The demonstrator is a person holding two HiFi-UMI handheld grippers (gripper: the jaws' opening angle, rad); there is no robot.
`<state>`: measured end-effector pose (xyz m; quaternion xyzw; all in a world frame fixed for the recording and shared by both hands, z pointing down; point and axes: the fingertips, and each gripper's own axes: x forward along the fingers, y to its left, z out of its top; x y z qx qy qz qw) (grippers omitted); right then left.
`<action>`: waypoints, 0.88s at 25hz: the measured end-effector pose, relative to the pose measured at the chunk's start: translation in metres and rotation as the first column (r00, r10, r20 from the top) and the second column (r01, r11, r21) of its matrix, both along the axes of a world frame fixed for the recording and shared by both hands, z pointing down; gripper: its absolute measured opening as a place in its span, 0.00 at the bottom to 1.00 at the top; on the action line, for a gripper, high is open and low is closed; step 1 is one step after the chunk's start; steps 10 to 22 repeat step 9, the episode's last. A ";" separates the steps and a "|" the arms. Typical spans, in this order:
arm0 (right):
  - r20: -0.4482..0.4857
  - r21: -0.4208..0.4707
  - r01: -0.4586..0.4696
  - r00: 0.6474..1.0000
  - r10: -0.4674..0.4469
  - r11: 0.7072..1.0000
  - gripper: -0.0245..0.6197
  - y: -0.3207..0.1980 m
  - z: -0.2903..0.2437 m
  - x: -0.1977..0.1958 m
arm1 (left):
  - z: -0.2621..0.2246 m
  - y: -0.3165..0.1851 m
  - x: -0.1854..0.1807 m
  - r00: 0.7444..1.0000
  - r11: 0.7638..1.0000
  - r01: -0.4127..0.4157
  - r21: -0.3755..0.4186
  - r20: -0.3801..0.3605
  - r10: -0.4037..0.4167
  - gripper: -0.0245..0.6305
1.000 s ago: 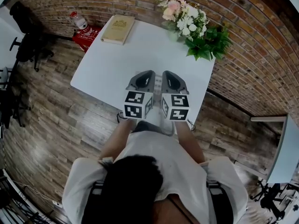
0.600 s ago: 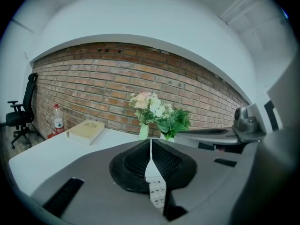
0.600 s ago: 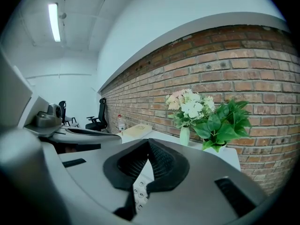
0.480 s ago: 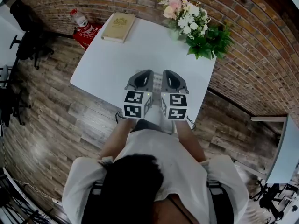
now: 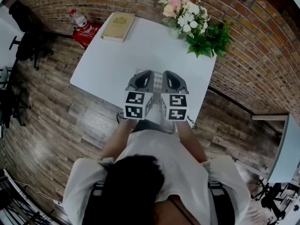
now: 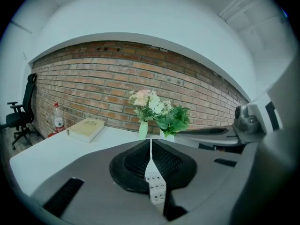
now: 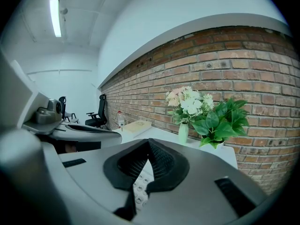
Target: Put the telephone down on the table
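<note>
My left claw (image 5: 147, 74) and my right claw (image 5: 167, 74) sit side by side over the near edge of the white, flat-topped table (image 5: 108, 64). Both are squeezed tight shut and hold nothing. The small white telephone with number buttons (image 5: 158, 81) shows just under them, in the gap between the two.

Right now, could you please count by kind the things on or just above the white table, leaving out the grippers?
Telephone: 1
Book: 1
Vase of flowers: 1
Leafy green plant: 1
Total: 4
</note>
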<state>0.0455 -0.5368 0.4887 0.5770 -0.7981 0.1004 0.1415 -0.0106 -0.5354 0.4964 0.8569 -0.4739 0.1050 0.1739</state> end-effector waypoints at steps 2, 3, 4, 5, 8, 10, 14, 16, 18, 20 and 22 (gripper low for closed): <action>-0.004 -0.006 0.001 1.000 -0.001 1.000 0.08 0.002 0.002 -0.001 | 0.002 0.001 -0.001 1.000 1.000 -0.001 0.001 0.001 0.001 0.09; -0.006 -0.007 0.002 1.000 -0.002 1.000 0.08 0.002 0.002 -0.002 | 0.002 0.001 -0.001 1.000 1.000 -0.001 0.006 0.001 0.001 0.09; -0.009 -0.007 0.003 1.000 -0.003 1.000 0.08 0.002 0.003 -0.003 | 0.001 0.000 -0.001 1.000 1.000 -0.001 0.012 0.000 0.001 0.09; -0.011 -0.005 0.003 1.000 -0.003 1.000 0.08 0.002 0.003 -0.003 | 0.001 0.000 -0.001 1.000 1.000 -0.002 0.016 0.000 0.002 0.09; -0.014 0.000 0.004 1.000 -0.004 1.000 0.08 0.001 0.003 -0.004 | 0.001 0.000 -0.002 1.000 1.000 -0.005 0.019 0.004 0.005 0.09; -0.015 0.001 0.004 1.000 -0.004 1.000 0.08 0.001 0.003 -0.005 | 0.001 0.000 -0.003 1.000 1.000 -0.005 0.019 0.006 0.005 0.09; -0.015 0.001 0.004 1.000 -0.004 1.000 0.08 0.001 0.003 -0.005 | 0.001 0.000 -0.003 1.000 1.000 -0.005 0.019 0.006 0.005 0.09; -0.015 0.001 0.004 1.000 -0.004 1.000 0.08 0.001 0.003 -0.005 | 0.001 0.000 -0.003 1.000 1.000 -0.005 0.019 0.006 0.005 0.09; -0.015 0.001 0.004 1.000 -0.004 1.000 0.08 0.001 0.003 -0.005 | 0.001 0.000 -0.003 1.000 1.000 -0.005 0.019 0.006 0.005 0.09; -0.015 0.001 0.004 1.000 -0.004 1.000 0.08 0.001 0.003 -0.005 | 0.001 0.000 -0.003 1.000 1.000 -0.005 0.019 0.006 0.005 0.09; -0.015 0.001 0.004 1.000 -0.004 1.000 0.08 0.001 0.003 -0.005 | 0.001 0.000 -0.003 1.000 1.000 -0.005 0.019 0.006 0.005 0.09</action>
